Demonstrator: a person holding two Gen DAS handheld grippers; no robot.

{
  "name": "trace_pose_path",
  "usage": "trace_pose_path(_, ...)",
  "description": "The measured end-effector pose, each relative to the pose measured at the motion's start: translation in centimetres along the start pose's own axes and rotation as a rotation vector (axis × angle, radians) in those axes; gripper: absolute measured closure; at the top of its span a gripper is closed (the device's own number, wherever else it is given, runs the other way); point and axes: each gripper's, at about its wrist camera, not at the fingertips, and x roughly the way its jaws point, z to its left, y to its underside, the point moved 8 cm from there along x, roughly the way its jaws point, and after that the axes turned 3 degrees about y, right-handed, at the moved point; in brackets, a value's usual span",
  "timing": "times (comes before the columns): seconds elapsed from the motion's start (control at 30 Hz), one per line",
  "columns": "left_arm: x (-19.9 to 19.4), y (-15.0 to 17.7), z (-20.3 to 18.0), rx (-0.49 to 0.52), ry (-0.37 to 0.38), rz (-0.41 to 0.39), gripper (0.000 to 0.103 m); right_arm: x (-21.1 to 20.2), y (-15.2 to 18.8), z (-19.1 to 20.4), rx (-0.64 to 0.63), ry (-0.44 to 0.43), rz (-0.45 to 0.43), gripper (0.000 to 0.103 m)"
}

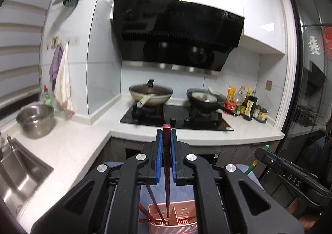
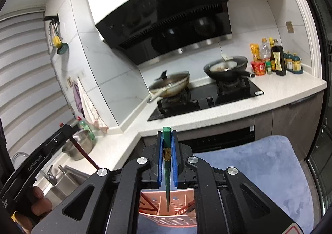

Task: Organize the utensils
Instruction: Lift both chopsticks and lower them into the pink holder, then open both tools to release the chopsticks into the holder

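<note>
My left tongs (image 1: 166,142) pinch a dark red chopstick (image 1: 166,171); my right tongs (image 2: 166,144) pinch a green chopstick (image 2: 167,171) — both hang tip-down over the pink utensil basket (image 1: 174,226) below. I'd keep each upright, centre it over one compartment, then lower before letting go.

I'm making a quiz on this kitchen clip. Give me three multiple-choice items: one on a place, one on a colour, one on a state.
1. Where is the steel pot?
A. beside the sink
B. on the stove
C. on the floor

2. What colour is the chopstick in the right gripper?
A. red
B. green
C. white

3. The left gripper is:
A. wide open
B. shut on a dark red chopstick
C. empty

Answers: 1 A, it stands on the counter next to the basin. 2 B, a green stick sits between the blue pads. 3 B, the pads press on it.
</note>
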Motion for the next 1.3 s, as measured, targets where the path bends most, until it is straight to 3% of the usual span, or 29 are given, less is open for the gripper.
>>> trace_pose_path(0.6, 3.6, 4.9, 1.6, -0.052, -0.015, 0.128, 0.096, 4.4, 4.3, -1.8, 0.001, 0.051, 0.113, 0.094)
trace_pose_path(0.63, 3.6, 5.0, 1.7, -0.058, -0.02, 0.131, 0.095, 4.5, 4.3, -1.8, 0.001, 0.056, 0.112, 0.093)
trace_pose_path(0.7, 3.7, 5.2, 2.1, -0.071, -0.035, 0.138, 0.074, 4.5, 4.2, -1.8, -0.007, 0.07, 0.107, 0.086)
trace_pose_path(0.77, 3.4, 5.2, 2.5, -0.088, -0.044, 0.13, 0.067, 4.4, 4.3, -1.8, -0.011, 0.073, 0.108, 0.081)
trace_pose_path(0.83, 3.2, 5.2, 2.5, -0.085, -0.045, 0.125, 0.067, 4.3, 4.3, -1.9, -0.005, 0.076, 0.108, 0.076)
trace_pose_path(1.2, 1.3, 5.2, 2.3, -0.068, -0.048, 0.125, 0.065, 2.1, 4.5, -1.1, -0.04, 0.072, 0.092, 0.075)
trace_pose_path(1.3, 0.4, 5.8, 2.3, -0.064, -0.051, 0.13, 0.064, 1.2, 5.1, -1.2, -0.038, 0.068, 0.097, 0.068)
